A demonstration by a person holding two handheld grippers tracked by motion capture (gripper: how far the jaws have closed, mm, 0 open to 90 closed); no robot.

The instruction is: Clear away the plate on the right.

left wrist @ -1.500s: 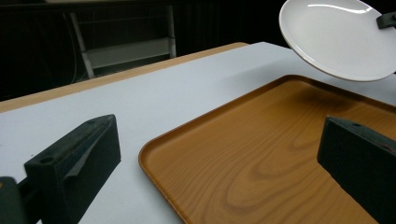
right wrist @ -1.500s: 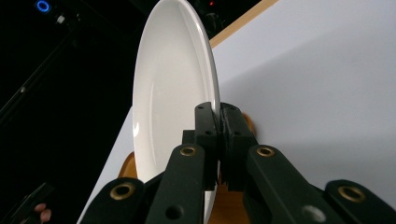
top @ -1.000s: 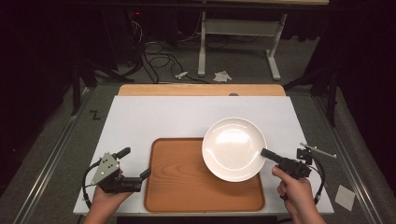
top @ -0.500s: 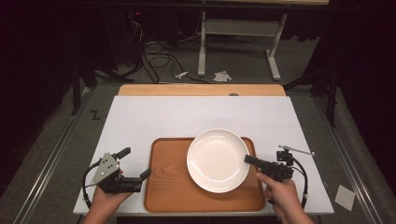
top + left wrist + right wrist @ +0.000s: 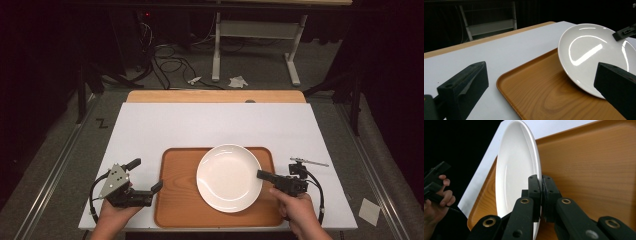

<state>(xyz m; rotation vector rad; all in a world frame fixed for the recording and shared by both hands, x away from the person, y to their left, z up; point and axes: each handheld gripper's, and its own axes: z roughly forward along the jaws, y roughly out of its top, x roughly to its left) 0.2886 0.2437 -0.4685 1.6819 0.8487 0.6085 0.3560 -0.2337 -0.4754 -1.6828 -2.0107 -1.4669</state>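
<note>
High view is showing a round white ceramic plate (image 5: 229, 177) sitting over a rectangular wooden tray (image 5: 177, 200) on the white table (image 5: 210, 125). Right gripper (image 5: 261, 174) is pinching the plate's right rim with its jaws closed tight on it; whether the plate is touching the tray is unclear. Left gripper (image 5: 147, 176) is resting just beside the tray's left edge, its jaws spread wide, gripping nothing.
</note>
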